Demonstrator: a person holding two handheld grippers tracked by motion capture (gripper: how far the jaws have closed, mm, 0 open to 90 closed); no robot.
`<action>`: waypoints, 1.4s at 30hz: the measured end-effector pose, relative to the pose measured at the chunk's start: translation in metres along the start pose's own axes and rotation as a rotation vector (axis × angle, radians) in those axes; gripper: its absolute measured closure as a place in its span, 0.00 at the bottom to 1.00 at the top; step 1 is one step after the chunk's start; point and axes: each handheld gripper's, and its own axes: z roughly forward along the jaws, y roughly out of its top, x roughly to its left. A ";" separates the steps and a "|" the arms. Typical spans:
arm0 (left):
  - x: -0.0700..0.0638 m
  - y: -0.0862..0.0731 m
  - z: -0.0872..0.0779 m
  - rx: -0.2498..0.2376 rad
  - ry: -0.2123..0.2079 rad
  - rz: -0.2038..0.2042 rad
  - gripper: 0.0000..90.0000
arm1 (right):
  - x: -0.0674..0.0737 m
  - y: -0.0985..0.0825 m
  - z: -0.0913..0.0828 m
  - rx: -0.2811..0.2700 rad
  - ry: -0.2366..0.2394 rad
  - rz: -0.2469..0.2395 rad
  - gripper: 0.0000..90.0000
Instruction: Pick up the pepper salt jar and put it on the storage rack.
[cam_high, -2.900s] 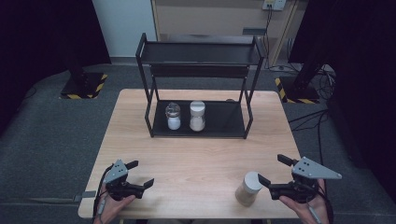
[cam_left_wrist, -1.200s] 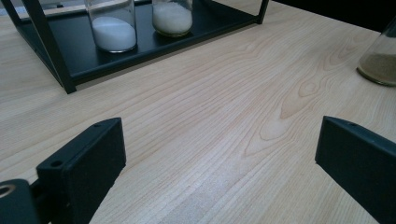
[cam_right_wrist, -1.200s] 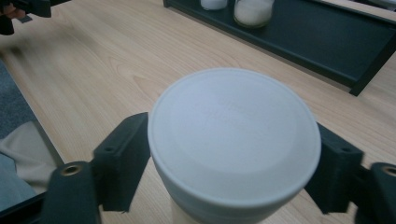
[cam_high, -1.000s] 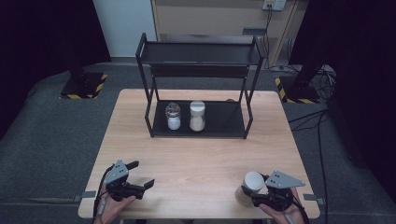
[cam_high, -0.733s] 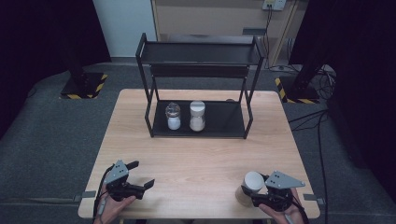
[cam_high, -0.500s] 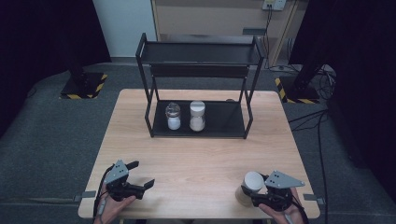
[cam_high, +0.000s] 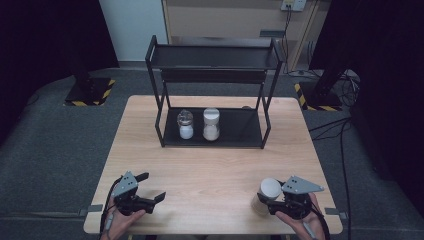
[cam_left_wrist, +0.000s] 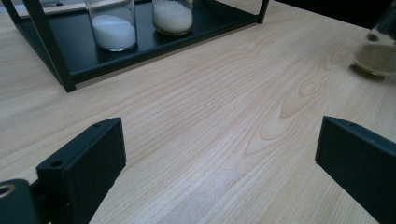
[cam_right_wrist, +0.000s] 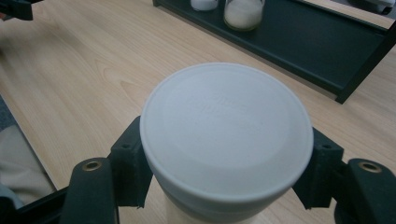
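Jar (cam_right_wrist: 226, 140): round, smooth white lid, flat with faint embossing; clear body below holding tan powder, seen in the high view (cam_high: 266, 196). It sits between the right gripper's (cam_right_wrist: 224, 182) jaws, matte black blocks pressing both sides just under the lid rim, so closed on the jar. Jar base on the wood table (cam_high: 210, 170), near the front edge by the right hand (cam_high: 300, 215).

Left gripper (cam_high: 150, 187): jaws wide apart, nothing between them, just pale grained wood under them. From these jaws the jar (cam_left_wrist: 378, 53) is far off to the right.

Ahead of both jaw pairs: black metal rack (cam_high: 212, 82), two tiers, thin square posts. Lower shelf holds two clear jars (cam_high: 198, 125) with white powder, side by side, left of centre.
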 end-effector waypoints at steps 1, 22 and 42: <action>0.000 0.000 0.000 0.001 0.000 0.000 0.01 | -0.001 0.002 0.001 0.002 0.000 0.001 0.38; -0.001 0.001 0.000 0.004 -0.002 0.006 0.01 | -0.019 0.048 0.022 0.024 -0.013 0.030 0.38; 0.000 0.000 0.000 0.002 0.000 0.003 0.01 | -0.036 0.088 0.046 0.041 -0.042 0.047 0.38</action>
